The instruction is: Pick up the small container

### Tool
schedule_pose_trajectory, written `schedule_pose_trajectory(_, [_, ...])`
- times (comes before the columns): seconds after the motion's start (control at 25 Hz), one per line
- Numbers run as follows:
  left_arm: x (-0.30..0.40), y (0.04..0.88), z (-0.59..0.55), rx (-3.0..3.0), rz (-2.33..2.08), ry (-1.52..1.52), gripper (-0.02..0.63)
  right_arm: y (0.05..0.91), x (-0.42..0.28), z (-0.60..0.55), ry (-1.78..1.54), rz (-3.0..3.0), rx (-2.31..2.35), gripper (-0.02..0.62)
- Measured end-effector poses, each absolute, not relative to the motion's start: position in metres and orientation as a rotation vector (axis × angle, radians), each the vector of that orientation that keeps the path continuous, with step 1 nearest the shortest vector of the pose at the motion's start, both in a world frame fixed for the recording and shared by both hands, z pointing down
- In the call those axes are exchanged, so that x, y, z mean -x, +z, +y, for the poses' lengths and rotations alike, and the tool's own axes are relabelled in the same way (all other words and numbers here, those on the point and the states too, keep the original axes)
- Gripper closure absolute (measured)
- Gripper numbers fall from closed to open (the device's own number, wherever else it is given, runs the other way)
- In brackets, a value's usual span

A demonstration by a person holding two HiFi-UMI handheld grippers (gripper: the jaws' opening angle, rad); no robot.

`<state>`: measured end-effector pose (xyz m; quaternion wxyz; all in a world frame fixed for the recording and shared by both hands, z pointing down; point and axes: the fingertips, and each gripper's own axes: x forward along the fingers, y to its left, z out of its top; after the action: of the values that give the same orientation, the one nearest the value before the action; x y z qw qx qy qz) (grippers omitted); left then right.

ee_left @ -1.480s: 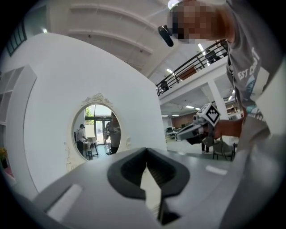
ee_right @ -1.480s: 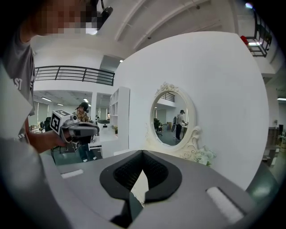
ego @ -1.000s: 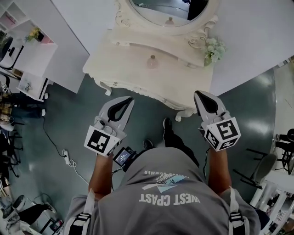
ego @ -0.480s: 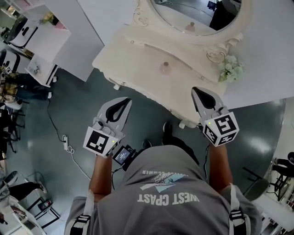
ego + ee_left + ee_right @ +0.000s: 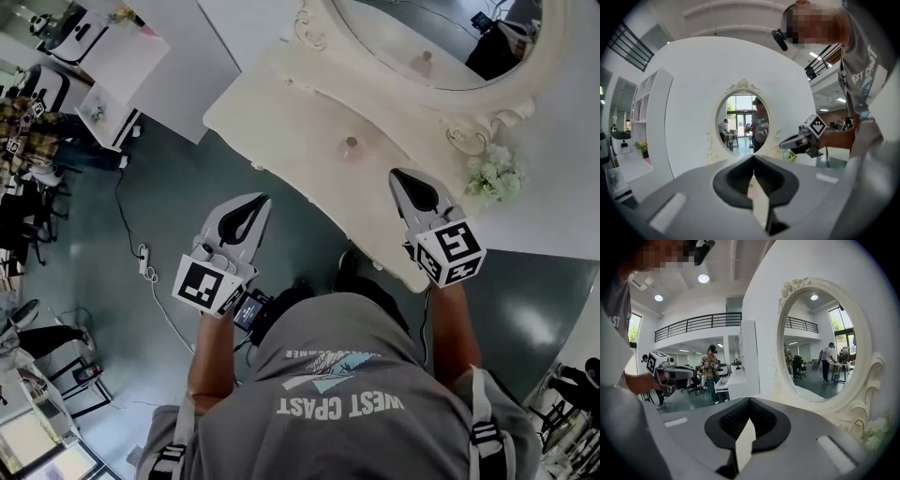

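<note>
The small container stands upright on the cream dressing table, alone on the bare top a little in front of the oval mirror, which shows its reflection. From here it looks like a little pale pink pot or bottle, rounded in the body with a narrower top; it is too small to say more. A bunch of pale flowers sits off at the table's far end, well clear of it. The person holds both tools out at waist height, pointed at the table, which to me reads as lining up for a reach, not as a grab. The left gripper hangs over the floor, short of the table edge, its jaws pressed together with nothing between them. The right gripper has its tip over the table's front edge and is the nearer of the two to the pot, though well apart from it; its jaws too are closed on nothing. I'd guess the right one will take it, and it must open first.
</note>
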<state>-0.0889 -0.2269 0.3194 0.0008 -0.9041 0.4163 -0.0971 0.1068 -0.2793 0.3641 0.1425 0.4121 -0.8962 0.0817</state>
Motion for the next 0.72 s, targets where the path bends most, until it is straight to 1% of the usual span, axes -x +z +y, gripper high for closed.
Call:
schedule_pose_trajectory(0.28, [0.091,0.34,-0.258,2.841,1.35,-0.378,0.607,0.386,-0.1,-0.31,0.282,-2.59,-1.133,0.594])
schedule_pose_trajectory(0.72, [0.07,0.401,-0.333,2.989,1.127,-0.409,0.607,0.409,-0.1,-0.34,0.365,-2.48,-1.282,0.594])
